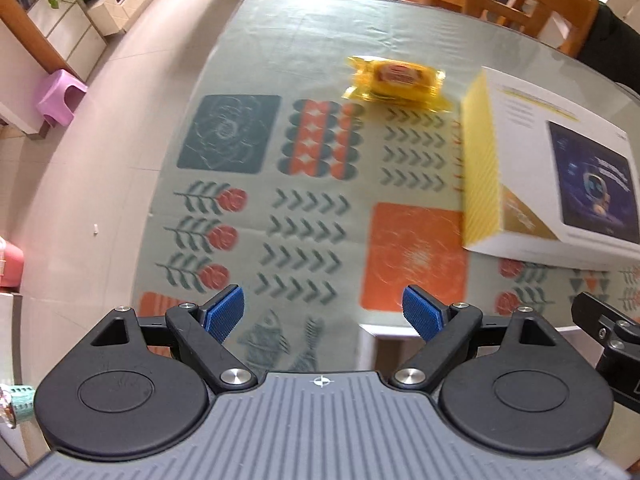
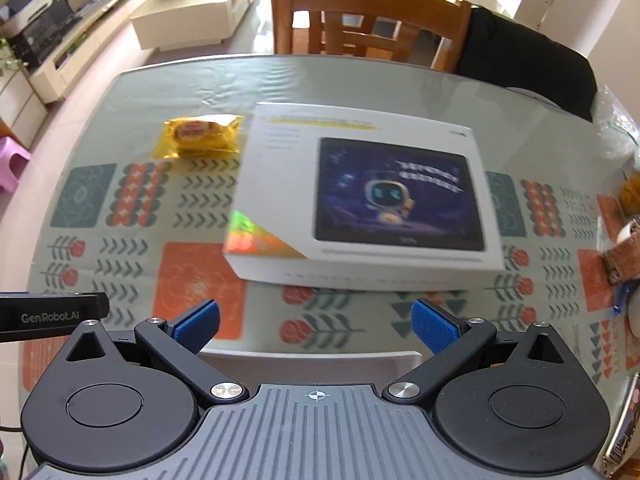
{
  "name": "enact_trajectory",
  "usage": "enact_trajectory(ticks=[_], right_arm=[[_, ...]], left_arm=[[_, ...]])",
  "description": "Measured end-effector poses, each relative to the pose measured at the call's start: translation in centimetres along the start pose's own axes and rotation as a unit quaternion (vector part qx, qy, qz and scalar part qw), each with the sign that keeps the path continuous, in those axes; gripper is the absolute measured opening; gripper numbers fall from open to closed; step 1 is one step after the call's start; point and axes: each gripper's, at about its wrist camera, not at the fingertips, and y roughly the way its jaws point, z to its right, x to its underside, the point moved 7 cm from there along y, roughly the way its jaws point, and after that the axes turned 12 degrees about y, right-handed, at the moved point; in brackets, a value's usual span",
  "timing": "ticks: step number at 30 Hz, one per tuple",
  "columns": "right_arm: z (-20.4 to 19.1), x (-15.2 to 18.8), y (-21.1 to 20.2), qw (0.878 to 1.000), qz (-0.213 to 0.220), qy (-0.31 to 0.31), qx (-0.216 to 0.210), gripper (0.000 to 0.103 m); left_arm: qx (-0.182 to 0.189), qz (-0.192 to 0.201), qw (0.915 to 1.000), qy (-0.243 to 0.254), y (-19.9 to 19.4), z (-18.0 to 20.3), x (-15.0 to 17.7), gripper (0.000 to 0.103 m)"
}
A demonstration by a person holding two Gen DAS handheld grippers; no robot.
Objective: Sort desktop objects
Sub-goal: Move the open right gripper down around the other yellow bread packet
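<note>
A yellow snack packet [image 1: 396,80] lies on the patterned table [image 1: 280,60], far ahead of my left gripper [image 1: 323,312], which is open and empty above the table's near edge. A white flat box with a dark robot picture [image 1: 560,168] sits to the packet's right. In the right wrist view the same box [image 2: 368,192] lies straight ahead of my right gripper [image 2: 316,326], also open and empty, and the packet [image 2: 200,136] is left of the box. Small brown and yellow objects [image 2: 624,240] lie at the table's right edge, partly cut off.
Wooden chairs [image 2: 360,12] stand at the far side, one with a dark garment [image 2: 524,76] over it. A purple stool [image 1: 60,96] is on the floor at left. A white seat [image 2: 312,364] shows under the near table edge. The other gripper's body [image 2: 48,314] pokes in at left.
</note>
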Motion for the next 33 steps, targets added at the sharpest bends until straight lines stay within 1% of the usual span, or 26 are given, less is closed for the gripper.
enact_trajectory(ticks=[7, 14, 23, 33], right_arm=[[-3.9, -1.8, 1.8, 1.000, -0.001, -0.008, 0.004, 0.103], [-7.4, -3.9, 4.0, 1.000, -0.003, -0.025, 0.013, 0.103], [-11.8, -7.2, 6.5, 1.000, -0.003, -0.029, -0.005, 0.103], [-13.9, -9.8, 9.0, 1.000, -0.004, -0.027, -0.014, 0.103]], left_arm=[[0.002, -0.005, 1.0000, 0.002, 1.9, -2.7, -2.3, 0.103], [0.007, -0.018, 0.9998, 0.004, 4.9, -4.4, -4.4, 0.103], [-0.007, -0.021, 0.9997, 0.008, 6.9, -6.9, -6.0, 0.103], [-0.007, -0.028, 0.9995, 0.012, 8.9, -8.0, -7.6, 0.103]])
